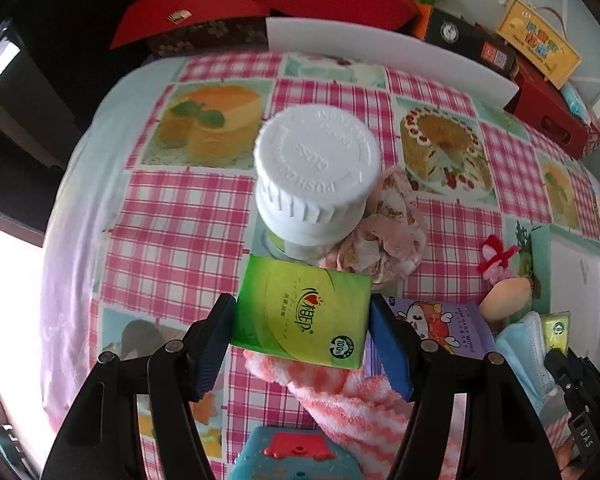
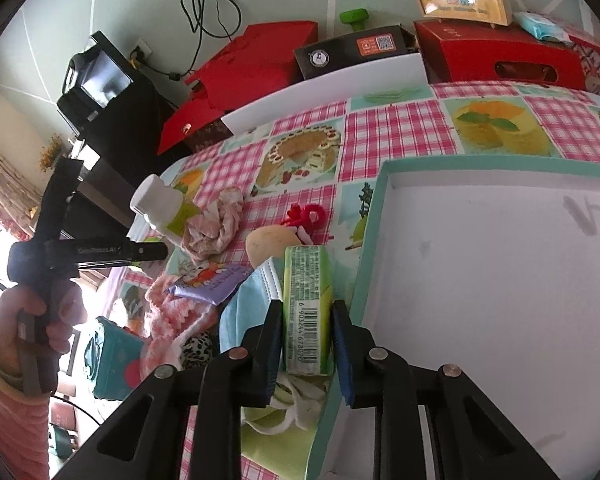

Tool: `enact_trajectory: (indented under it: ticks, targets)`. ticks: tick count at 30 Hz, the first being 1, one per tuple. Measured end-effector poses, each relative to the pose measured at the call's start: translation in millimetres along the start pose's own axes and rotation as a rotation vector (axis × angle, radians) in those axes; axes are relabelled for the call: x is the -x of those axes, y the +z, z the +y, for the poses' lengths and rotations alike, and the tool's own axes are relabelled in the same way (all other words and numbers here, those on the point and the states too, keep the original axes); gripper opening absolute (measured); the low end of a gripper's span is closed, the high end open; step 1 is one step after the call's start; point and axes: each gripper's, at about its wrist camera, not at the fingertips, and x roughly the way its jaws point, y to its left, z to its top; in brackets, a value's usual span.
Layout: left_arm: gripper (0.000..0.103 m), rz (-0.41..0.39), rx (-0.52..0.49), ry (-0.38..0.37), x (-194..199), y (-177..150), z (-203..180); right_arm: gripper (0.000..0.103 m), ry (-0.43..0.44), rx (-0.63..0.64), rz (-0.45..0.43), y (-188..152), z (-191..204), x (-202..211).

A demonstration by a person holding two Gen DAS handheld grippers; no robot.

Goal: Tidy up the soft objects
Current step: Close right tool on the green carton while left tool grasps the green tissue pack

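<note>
Blue-padded left tongs clench a green tissue pack by its two side edges, held above the worktop. Just beyond these tongs stands a white-capped bottle, with a crumpled pinkish cloth touching its right side; beneath the pack lies a pink-and-white striped towel, and a teal toy sits nearest the lens. Right of the left tongs lie a purple baby-wipes packet and a blue face mask. Right tongs grip a second green tissue pack standing on edge, barcode face showing, just left of the rim of a teal-edged white tray. A blue face mask lies directly left of this pack, under the left finger.
</note>
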Motion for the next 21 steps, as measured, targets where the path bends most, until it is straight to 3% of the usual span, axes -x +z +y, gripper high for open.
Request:
enact_trajectory:
  ticks: [4,8,10,12,15,21]
  targets:
    - [0.068,-0.072,0.038,-0.011,36.1,-18.5,13.9,0.026,-0.005,0.009,0.020,-0.6,1.9,-5.6]
    - [0.068,-0.181,0.147,-0.086,78.6,-37.1,19.5,0.026,-0.020,0.022,0.044,-0.9,5.3,-12.8]
    - [0.068,-0.208,0.218,-0.163,87.0,-47.4,13.7,0.026,-0.029,0.030,0.057,-2.0,7.4,-16.3]
    - [0.068,-0.213,0.248,-0.196,92.6,-47.8,2.9,0.026,-0.035,0.042,0.060,-1.7,10.2,-17.4]
    - [0.068,-0.228,0.267,-0.188,93.3,-48.1,-19.7,0.028,-0.048,0.058,0.064,-0.9,13.7,-18.4]
    - [0.068,-0.187,0.354,-0.204,71.0,-49.8,-36.3,0.028,-0.071,0.082,0.073,0.6,17.8,-21.5]
